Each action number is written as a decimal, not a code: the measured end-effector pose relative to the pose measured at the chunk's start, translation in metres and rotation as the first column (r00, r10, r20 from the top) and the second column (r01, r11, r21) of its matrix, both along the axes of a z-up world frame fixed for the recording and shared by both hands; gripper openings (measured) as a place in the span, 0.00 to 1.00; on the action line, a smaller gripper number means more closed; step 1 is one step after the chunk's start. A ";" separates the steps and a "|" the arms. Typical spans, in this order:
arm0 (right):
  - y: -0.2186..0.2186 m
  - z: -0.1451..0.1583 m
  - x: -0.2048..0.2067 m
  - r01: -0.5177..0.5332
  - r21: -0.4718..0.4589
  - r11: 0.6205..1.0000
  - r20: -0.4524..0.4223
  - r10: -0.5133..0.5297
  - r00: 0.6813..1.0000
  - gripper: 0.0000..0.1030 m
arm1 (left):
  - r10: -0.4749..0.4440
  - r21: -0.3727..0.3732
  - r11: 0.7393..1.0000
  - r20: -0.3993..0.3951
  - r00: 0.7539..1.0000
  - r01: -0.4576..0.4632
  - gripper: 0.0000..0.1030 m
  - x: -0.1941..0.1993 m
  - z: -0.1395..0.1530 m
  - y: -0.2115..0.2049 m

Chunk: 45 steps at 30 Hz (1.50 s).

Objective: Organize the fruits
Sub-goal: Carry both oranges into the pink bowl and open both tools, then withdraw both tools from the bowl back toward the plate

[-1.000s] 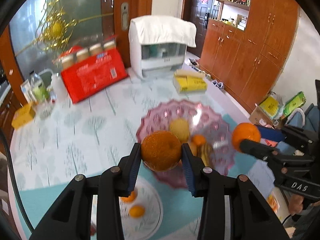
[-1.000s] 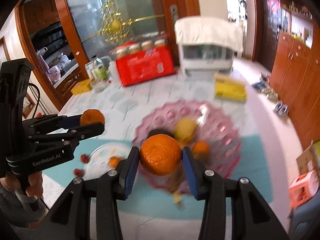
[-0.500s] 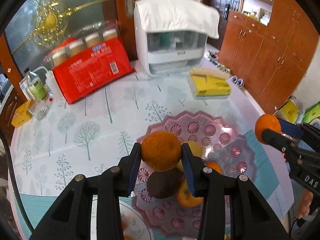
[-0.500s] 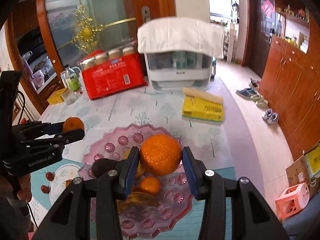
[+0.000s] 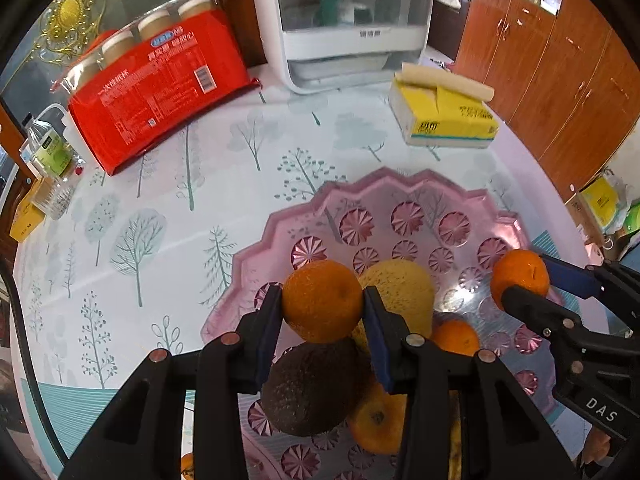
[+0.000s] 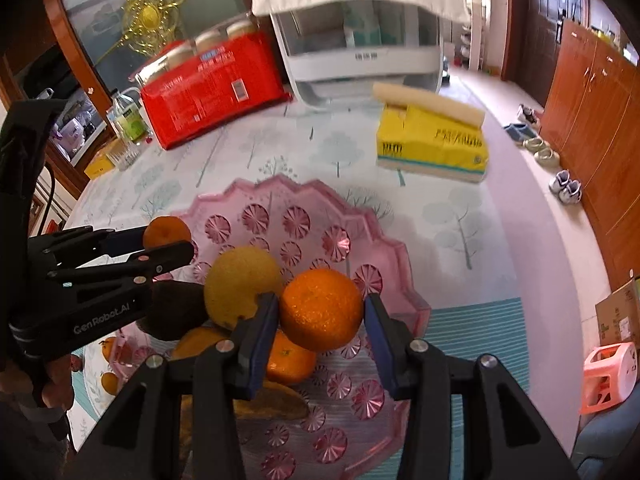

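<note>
The jaws of both grippers are clenched, each on one orange. The left gripper (image 5: 323, 309) holds the left orange (image 5: 322, 301) between its blue pads, and the right gripper (image 6: 321, 311) holds the right orange (image 6: 321, 309) in the same way. Both fruits hang above the bowl, not touching its floor.

The desk (image 5: 168, 208) is covered with a pale cloth printed with trees. At its far side stands a white appliance (image 5: 344, 28) with a cloth on top. Left of it leans a red pack (image 5: 160, 88) of jars. Right of it lies a yellow tissue box (image 5: 444, 116).

The pink bowl (image 5: 400, 196) with a scalloped rim lies near the front of the desk, and the fruits are gathered in its near part. The yellow pear (image 5: 404, 284) is just behind the left orange. The avocado (image 5: 312, 388) lies under the left gripper; its long axis runs from lower left to upper right in the left wrist view, the narrow end toward the oranges. A lower orange (image 5: 378, 420) touches the avocado on the right. A small mandarin (image 5: 456, 338) lies in the bowl between the two grippers. In the right wrist view a banana (image 6: 276, 402) lies under the right gripper, its long axis roughly across the picture.

The oranges are round, so they have no clear long axis. The left orange shows its dimple toward the right. On the right orange I cannot tell where the stem end points.
</note>
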State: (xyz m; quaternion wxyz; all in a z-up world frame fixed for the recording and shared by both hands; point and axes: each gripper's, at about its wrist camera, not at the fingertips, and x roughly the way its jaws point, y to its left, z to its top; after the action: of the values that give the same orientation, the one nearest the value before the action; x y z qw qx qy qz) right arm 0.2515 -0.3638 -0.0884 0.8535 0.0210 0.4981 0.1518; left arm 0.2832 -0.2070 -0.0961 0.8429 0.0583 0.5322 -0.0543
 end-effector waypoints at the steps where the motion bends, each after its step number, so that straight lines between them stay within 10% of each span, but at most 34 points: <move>1: 0.000 -0.004 0.002 -0.001 0.000 1.000 -0.008 0.001 1.000 0.43 | 0.000 0.002 1.000 -0.004 1.000 0.000 0.38 0.001 -0.002 -0.001; 12: 0.009 -0.023 0.013 -0.015 -0.023 1.000 -0.048 0.014 0.999 0.44 | 0.001 0.010 1.000 -0.024 1.000 -0.001 0.39 0.004 -0.015 -0.001; 18: 0.011 -0.022 0.014 -0.009 -0.013 1.000 -0.053 0.008 0.999 0.46 | -0.006 0.023 1.000 0.001 1.000 0.006 0.75 -0.005 -0.011 -0.001; 45: 0.013 0.013 -0.019 0.030 -0.002 1.000 0.002 -0.030 1.000 0.49 | 0.027 0.023 0.999 0.071 0.997 -0.029 0.79 -0.064 0.031 0.017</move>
State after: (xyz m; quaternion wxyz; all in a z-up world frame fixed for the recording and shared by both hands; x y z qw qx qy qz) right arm 0.2322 -0.3507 -0.0750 0.8562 0.0273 0.4970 0.1384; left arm 0.2191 -0.1901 -0.0649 0.8611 0.0630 0.5034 -0.0339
